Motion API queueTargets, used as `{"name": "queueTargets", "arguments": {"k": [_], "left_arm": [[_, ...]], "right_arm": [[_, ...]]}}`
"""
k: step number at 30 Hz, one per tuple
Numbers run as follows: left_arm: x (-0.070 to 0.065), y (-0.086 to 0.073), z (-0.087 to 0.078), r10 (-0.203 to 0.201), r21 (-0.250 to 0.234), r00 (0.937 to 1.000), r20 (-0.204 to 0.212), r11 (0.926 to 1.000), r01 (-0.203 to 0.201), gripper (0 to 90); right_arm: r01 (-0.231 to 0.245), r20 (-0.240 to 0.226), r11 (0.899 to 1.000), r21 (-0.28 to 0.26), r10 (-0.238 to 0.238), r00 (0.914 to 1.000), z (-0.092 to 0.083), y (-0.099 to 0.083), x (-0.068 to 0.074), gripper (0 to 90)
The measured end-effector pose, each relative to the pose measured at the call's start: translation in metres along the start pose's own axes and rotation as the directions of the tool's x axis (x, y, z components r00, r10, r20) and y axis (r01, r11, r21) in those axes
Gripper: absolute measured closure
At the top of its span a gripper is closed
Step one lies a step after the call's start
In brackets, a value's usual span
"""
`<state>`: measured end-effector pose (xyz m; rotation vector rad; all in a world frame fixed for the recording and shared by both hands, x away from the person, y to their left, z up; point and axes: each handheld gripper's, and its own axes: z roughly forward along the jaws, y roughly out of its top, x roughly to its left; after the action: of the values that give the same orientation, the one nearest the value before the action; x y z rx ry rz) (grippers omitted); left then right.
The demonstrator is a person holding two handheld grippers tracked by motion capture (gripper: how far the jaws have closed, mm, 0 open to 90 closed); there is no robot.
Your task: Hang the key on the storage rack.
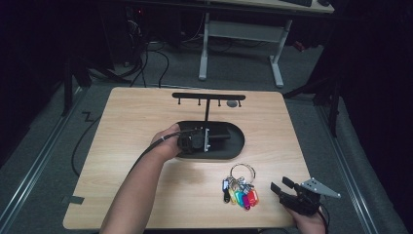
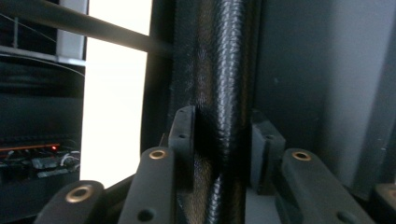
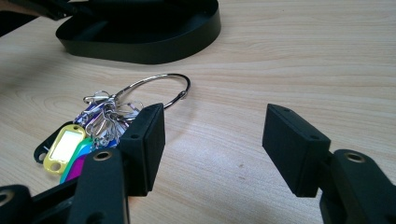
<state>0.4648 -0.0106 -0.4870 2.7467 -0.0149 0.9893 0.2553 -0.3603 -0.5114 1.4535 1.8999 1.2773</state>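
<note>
A black key stand stands mid-table: an oval tray (image 1: 238, 146), a thin upright post (image 1: 207, 109) and a top bar (image 1: 209, 96) with hooks. My left gripper (image 1: 216, 136) reaches over the tray to the foot of the post. In the left gripper view the post (image 2: 222, 93) runs up between the pads of this gripper (image 2: 222, 126), with a thin gap at the right pad, so it is open around the post. A key ring (image 1: 242, 171) with coloured tags (image 1: 241, 196) lies on the wood in front. My right gripper (image 1: 278, 184) rests open just right of the ring (image 3: 161, 86), nothing between its jaws (image 3: 215, 135).
A small grey piece (image 1: 232, 103) hangs under the top bar at the right. The tray (image 3: 140, 42) lies beyond the keys. Bare wood surrounds the stand. A white desk frame (image 1: 277, 63) and cables stand on the floor behind the table.
</note>
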Motion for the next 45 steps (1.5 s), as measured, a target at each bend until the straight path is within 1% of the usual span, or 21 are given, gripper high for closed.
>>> {"name": "queueTargets", "arguments": {"k": [3,8,10,12,13,19,22,23,24,26,30,32,33,34,36,37,39,40,42,44,45], "left_arm": [[-0.001,0.001,0.000,-0.046,0.016,0.9982,0.037,0.9988,0.046,61.6],[-0.008,-0.002,-0.006,-0.068,0.020,0.9958,0.060,0.9976,0.067,55.1],[-0.010,-0.004,-0.010,-0.084,0.007,0.9941,0.068,0.9965,0.084,56.1],[-0.010,-0.007,-0.016,-0.111,-0.013,0.9922,0.056,0.9936,0.112,57.9],[-0.009,-0.008,-0.021,-0.135,-0.018,0.9895,0.052,0.9906,0.136,57.6],[-0.010,-0.015,-0.048,-0.204,-0.086,0.9775,0.054,0.9743,0.208,57.9],[-0.013,-0.020,-0.059,-0.240,-0.105,0.9683,0.068,0.9634,0.247,57.7],[-0.016,-0.022,-0.061,-0.259,-0.111,0.9636,0.068,0.9578,0.265,57.5],[-0.017,-0.023,-0.062,-0.265,-0.102,0.9614,0.074,0.9570,0.271,56.8],[-0.022,-0.026,-0.064,-0.291,-0.111,0.9529,0.085,0.9476,0.299,56.3],[-0.032,-0.035,-0.065,-0.356,-0.135,0.9280,0.110,0.9197,0.369,55.8],[-0.037,-0.041,-0.066,-0.393,-0.141,0.9112,0.123,0.9020,0.408,55.2],[-0.039,-0.046,-0.066,-0.414,-0.148,0.9005,0.134,0.8902,0.431,55.0],[-0.041,-0.048,-0.067,-0.423,-0.152,0.8957,0.138,0.8847,0.441,54.9],[-0.046,-0.056,-0.068,-0.459,-0.155,0.8749,0.155,0.8633,0.480,54.8],[-0.049,-0.062,-0.068,-0.483,-0.151,0.8591,0.169,0.8486,0.507,54.8],[-0.054,-0.069,-0.070,-0.510,-0.157,0.8403,0.185,0.8286,0.537,54.8],[-0.057,-0.072,-0.071,-0.516,-0.155,0.8356,0.189,0.8245,0.544,54.4],[-0.064,-0.080,-0.073,-0.533,-0.162,0.8210,0.203,0.8087,0.566,54.0],[-0.071,-0.086,-0.074,-0.546,-0.161,0.8112,0.209,0.7990,0.579,53.5],[-0.076,-0.090,-0.074,-0.555,-0.160,0.8034,0.216,0.7916,0.590,53.1]], "right_arm": [[-0.008,-0.001,1.000,0.002,0.008,1.0000,0.000,0.000,0.000,39.7],[0.003,-0.004,1.000,0.004,-0.003,1.0000,0.001,0.001,0.000,39.6],[0.003,-0.003,1.000,0.003,-0.003,1.0000,0.001,0.001,0.000,39.5],[-0.001,-0.004,1.000,0.006,0.001,1.0000,0.001,0.001,0.002,39.5],[0.000,-0.004,1.000,0.007,0.000,1.0000,0.001,0.001,0.002,39.5],[0.005,-0.001,1.000,0.014,-0.005,1.0000,0.002,0.000,0.003,39.5],[0.012,-0.002,1.000,0.022,-0.012,0.9999,0.003,0.000,0.004,39.5],[0.016,-0.002,1.000,0.024,-0.016,0.9999,0.004,0.001,0.005,39.4],[0.022,0.001,0.999,0.026,-0.022,0.9997,0.005,0.001,0.005,39.4],[0.021,0.000,0.999,0.027,-0.021,0.9998,0.006,0.002,0.004,39.4],[0.022,-0.003,0.999,0.035,-0.022,0.9998,0.009,0.001,0.005,39.3],[0.030,-0.005,0.999,0.039,-0.030,0.9995,0.009,0.001,0.006,39.4],[0.029,-0.005,0.999,0.040,-0.028,0.9996,0.009,0.000,0.006,39.4],[0.027,-0.007,0.999,0.043,-0.027,0.9996,0.009,0.000,0.007,39.4],[0.027,-0.008,0.999,0.045,-0.027,0.9996,0.009,0.000,0.007,39.4],[0.026,-0.008,0.999,0.046,-0.026,0.9996,0.010,0.000,0.007,39.4],[0.026,-0.009,0.999,0.048,-0.025,0.9996,0.010,0.000,0.008,39.4],[0.027,-0.009,0.998,0.048,-0.027,0.9996,0.010,0.000,0.009,39.4],[0.032,-0.011,0.998,0.050,-0.032,0.9994,0.012,0.000,0.009,39.4],[0.033,-0.013,0.998,0.054,-0.032,0.9994,0.013,0.001,0.010,39.4],[0.034,-0.014,0.998,0.055,-0.033,0.9994,0.013,0.000,0.010,39.4]]}}
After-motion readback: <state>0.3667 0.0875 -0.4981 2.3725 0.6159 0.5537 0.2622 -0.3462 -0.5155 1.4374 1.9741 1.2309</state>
